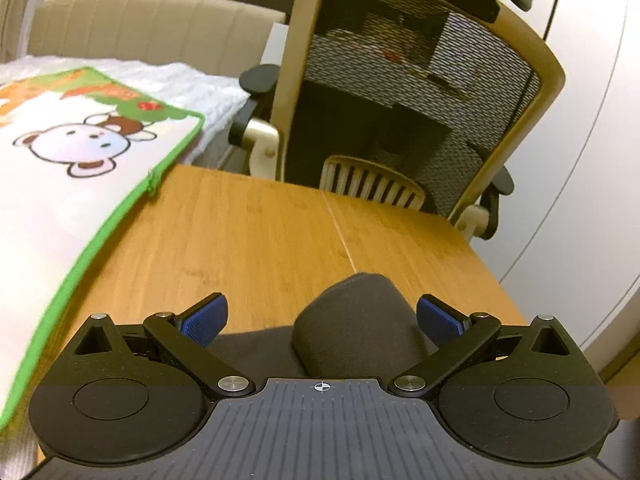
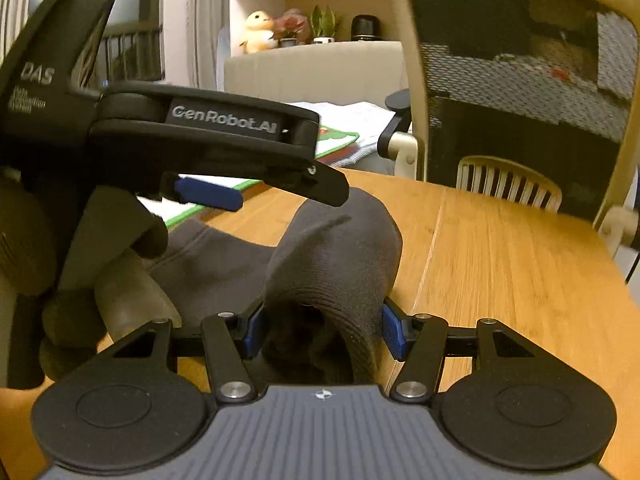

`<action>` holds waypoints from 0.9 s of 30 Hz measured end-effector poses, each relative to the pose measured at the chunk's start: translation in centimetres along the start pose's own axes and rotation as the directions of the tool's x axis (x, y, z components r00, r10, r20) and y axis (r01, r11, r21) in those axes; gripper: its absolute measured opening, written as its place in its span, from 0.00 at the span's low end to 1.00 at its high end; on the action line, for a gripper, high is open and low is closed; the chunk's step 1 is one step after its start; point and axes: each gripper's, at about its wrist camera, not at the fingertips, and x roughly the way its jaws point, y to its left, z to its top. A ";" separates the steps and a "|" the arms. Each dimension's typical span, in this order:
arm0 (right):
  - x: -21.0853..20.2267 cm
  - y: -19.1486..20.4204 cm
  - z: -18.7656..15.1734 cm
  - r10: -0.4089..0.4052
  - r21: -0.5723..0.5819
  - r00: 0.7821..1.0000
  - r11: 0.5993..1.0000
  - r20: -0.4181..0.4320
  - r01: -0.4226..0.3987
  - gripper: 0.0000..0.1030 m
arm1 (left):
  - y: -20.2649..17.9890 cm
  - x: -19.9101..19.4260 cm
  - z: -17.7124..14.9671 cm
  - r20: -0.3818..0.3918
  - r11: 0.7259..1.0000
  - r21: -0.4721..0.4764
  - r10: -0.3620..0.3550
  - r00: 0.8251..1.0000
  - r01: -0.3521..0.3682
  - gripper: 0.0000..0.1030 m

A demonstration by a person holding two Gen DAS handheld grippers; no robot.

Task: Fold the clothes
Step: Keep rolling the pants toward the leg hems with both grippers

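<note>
Evidently the step in hand is taking hold of the dark grey garment (image 2: 332, 264), which lies bunched on the wooden table (image 2: 500, 264), its ribbed cuff or hem humped up toward the right gripper (image 2: 322, 330). That gripper's blue pads (image 2: 391, 334) flank the ribbed hump and look to be touching it on both sides, so I judge it clasped on the cloth, though the grip seems shallow. To do this well, the pads should bite squarely across the ribbed edge rather than the loose bulge beyond it, and the lift should wait until the cloth is firmly pinched, lest it slip free. The left gripper (image 1: 322, 320) hovers above the garment (image 1: 360, 320) with its jaws spread wide and nothing pressed between them, the cloth merely lying below the gap. Only the right wrist view shows the gloved hand (image 2: 80, 272) carrying the left gripper (image 2: 224, 196), just left of the garment, and the ribbing. Only the left wrist view shows the cartoon-printed cloth with green trim (image 1: 80, 168) lying left of the garment, and how far the left jaws stand apart.
</note>
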 end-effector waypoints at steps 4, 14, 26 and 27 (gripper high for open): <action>0.1 1.5 0.1 -0.026 -0.071 1.000 0.997 -0.013 0.025 0.57 | 1.1 -0.5 -0.3 -0.004 1.000 -0.017 -0.004 1.000 0.004 1.00; 1.3 4.9 0.0 -0.106 -0.244 0.994 0.965 -0.021 0.097 0.62 | 2.7 -0.9 -1.3 -0.008 1.000 0.002 0.001 1.000 -0.001 1.00; 0.3 2.0 0.6 0.018 -0.007 1.000 1.000 -0.019 -0.018 0.83 | 4.4 -0.8 -2.3 -0.001 0.998 0.007 0.066 0.998 -0.066 1.00; 0.6 2.4 0.5 0.015 -0.011 1.000 1.000 -0.027 -0.015 0.83 | 4.4 -0.8 -2.3 -0.001 0.998 0.005 0.065 0.998 -0.065 1.00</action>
